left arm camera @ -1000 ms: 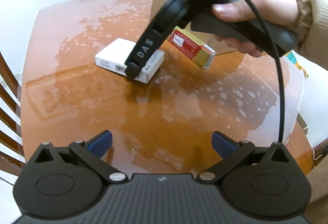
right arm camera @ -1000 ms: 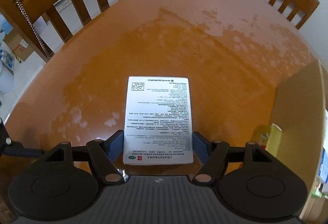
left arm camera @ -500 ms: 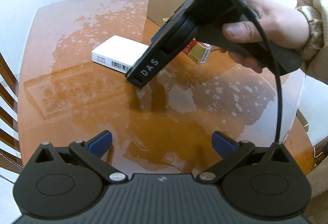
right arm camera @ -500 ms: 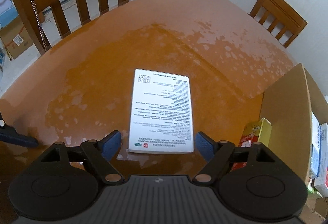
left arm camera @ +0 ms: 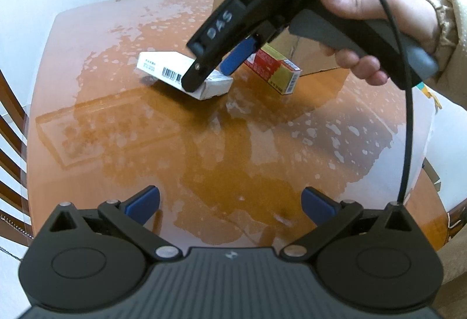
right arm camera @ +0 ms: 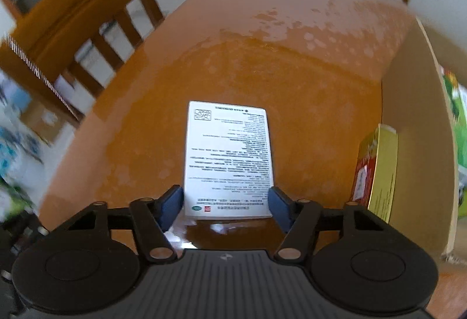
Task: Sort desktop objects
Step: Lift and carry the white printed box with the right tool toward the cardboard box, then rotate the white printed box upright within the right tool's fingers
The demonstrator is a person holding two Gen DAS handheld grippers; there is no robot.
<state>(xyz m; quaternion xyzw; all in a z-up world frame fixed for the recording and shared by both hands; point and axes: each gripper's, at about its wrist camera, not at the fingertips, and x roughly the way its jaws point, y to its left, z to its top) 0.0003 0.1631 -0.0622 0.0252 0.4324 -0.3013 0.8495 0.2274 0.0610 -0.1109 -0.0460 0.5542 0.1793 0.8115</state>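
A: What's the right gripper (right arm camera: 226, 202) doing rn?

B: Jaws closed on the white box (right arm camera: 229, 155), pads pinching both long sides at the near end. From the left cam the box (left arm camera: 186, 75) looks tilted, near end up off the table (left arm camera: 204, 150), far end low. Can't tell if the far end touches the wood.

A: And the left gripper (left arm camera: 229, 201)?

B: Jaws wide apart, nothing btwn them. It hovers over bare tabletop, well back from the boxes.

A: Where's stuff meant to go?

B: My guess, the cardboard box (right arm camera: 417, 126) on the right. Some colourful packs show inside it, past its wall, too blurry to name. So part of the sort may be done, but I can't say who put them there.

A: What's left out?

B: Two things on the table: the white box in the grip, and a red-and-yellow carton (left arm camera: 273, 68) lying just beside the cardboard box wall, outside it. In the right cam the carton (right arm camera: 376, 170) sits btwn the white box and the wall.

A: So roughly halfway?

B: Prob mid-task. White box is in hand, carton is loose on the table.
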